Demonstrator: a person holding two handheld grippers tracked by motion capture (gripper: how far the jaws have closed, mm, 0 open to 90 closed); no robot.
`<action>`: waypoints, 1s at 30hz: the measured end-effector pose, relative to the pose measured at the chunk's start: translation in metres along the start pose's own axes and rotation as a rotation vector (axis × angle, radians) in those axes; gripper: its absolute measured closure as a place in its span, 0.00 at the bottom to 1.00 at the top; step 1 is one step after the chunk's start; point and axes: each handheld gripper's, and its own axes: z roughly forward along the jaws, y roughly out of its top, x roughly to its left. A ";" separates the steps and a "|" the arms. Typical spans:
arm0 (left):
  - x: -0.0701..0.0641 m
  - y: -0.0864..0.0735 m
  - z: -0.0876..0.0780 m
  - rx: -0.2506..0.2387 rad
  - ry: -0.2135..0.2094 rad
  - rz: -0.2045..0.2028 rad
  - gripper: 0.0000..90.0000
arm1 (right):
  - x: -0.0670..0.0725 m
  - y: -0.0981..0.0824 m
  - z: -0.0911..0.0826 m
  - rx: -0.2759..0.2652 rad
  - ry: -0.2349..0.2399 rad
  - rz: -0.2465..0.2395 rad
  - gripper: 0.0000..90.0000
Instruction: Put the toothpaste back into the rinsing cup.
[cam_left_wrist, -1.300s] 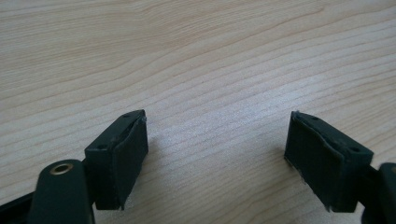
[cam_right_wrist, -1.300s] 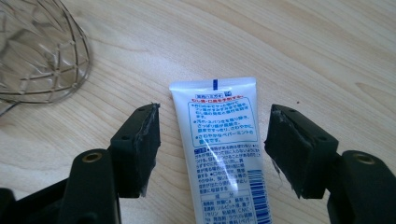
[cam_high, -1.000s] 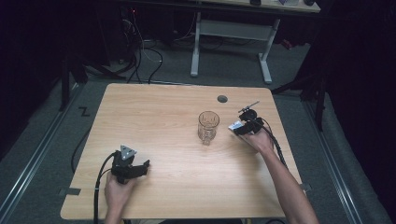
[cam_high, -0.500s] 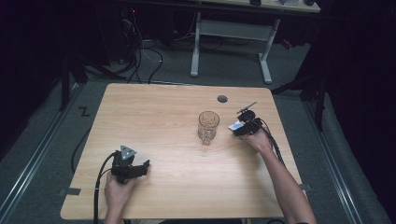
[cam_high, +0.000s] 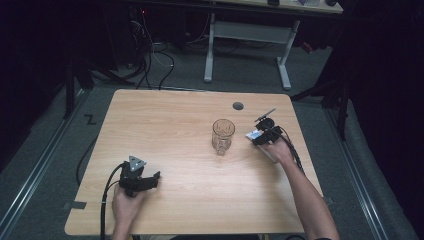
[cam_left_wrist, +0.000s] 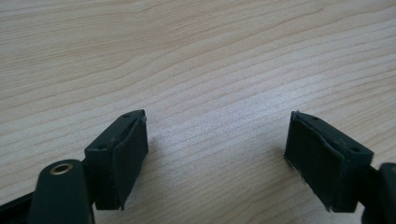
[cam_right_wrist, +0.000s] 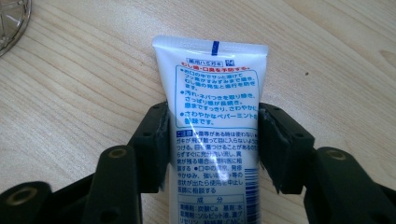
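At the near left of the wooden table (cam_high: 165, 120), the left gripper (cam_high: 141, 181) rests low over bare wood, held in the person's left hand (cam_high: 125, 206). In the left gripper view its two black pads (cam_left_wrist: 122, 156) stand wide apart with nothing but wood grain between them. It sits well apart from everything else on the table.

Moving toward the middle, a clear glass (cam_high: 223, 136) stands upright on the wood, between the two hands but much closer to the right one.

Just to the right of the glass is the right gripper (cam_high: 261, 136), and the white toothpaste tube (cam_right_wrist: 217, 126) is right there in it. The tube lies flat on the table, its long axis running straight along the gripper's own line, with the flat crimped end pointing away from the hand. The jaws have just been closing, with the tube between them, and the pads (cam_right_wrist: 156, 149) now sit against its two long edges, gripping it across its width. From the high view the tube's white end (cam_high: 253, 135) points toward the glass, so I'd guess any lift and carry belongs to the right hand (cam_high: 280, 151), which is by far the nearer.
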 end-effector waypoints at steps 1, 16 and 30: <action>0.000 0.000 0.000 0.000 0.000 0.000 0.24 | 0.000 0.000 0.000 0.000 -0.001 0.003 0.55; 0.000 0.000 0.000 0.001 0.000 0.001 0.24 | -0.002 0.000 -0.008 -0.006 -0.001 0.011 0.72; 0.000 0.000 0.000 0.000 0.000 0.000 0.24 | -0.007 -0.004 -0.020 -0.050 0.039 0.034 0.76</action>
